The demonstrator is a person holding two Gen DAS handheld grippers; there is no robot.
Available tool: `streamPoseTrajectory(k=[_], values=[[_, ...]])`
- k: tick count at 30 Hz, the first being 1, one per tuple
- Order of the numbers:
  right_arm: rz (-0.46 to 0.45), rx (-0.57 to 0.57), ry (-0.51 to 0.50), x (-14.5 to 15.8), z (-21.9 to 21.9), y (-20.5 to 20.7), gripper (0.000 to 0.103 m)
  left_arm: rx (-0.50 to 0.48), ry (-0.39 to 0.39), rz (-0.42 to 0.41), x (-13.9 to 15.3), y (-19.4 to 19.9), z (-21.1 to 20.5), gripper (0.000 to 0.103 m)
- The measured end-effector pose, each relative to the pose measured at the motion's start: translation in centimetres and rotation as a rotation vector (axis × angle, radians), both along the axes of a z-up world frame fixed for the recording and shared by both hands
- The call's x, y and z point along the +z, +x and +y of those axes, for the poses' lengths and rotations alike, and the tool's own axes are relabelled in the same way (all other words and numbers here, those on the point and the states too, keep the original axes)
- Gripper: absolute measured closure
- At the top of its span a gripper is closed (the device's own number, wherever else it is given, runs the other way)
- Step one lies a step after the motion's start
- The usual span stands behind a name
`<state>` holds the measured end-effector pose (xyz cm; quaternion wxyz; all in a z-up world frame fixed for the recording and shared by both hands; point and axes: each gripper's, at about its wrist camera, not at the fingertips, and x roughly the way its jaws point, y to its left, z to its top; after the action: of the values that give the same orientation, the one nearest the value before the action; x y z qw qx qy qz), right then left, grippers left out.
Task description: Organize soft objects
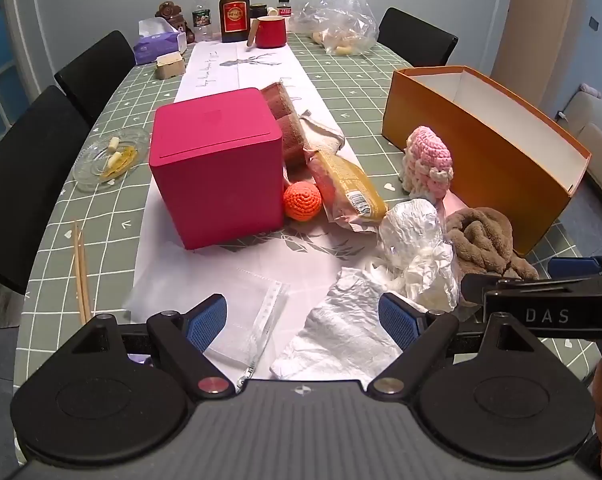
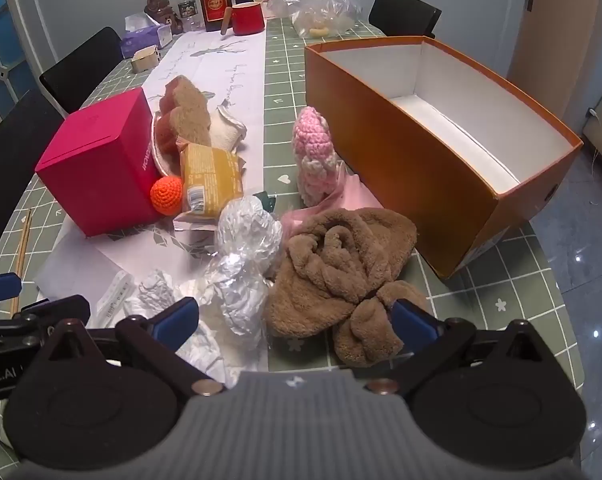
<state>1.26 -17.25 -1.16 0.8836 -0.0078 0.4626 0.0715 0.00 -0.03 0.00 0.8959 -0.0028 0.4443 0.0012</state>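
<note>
Here both grippers, left gripper and right gripper, gape wide, holding nothing

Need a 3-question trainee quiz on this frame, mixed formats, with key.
1. True or false: the orange box already holds the brown fluffy cloth.
2. Multiple choice: the orange crochet ball lies right beside A) the magenta cube box, B) the red mug, C) the glass dish.
3. Fill in: the right gripper and the left gripper both have their jaws ____.

Key:
1. False; the box is empty and the cloth lies on the table in front of it.
2. A.
3. Open; neither grips anything.
</note>
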Motion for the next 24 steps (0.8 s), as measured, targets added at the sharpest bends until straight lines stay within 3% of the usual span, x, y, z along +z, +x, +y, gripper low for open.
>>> streamPoseTrajectory(k=[24], values=[[0.014, 0.009, 0.015, 0.04, -0.07, -0.1, 0.003, -0.008, 0.003, 0.003, -0.23, 0.42, -0.64, 0.003]])
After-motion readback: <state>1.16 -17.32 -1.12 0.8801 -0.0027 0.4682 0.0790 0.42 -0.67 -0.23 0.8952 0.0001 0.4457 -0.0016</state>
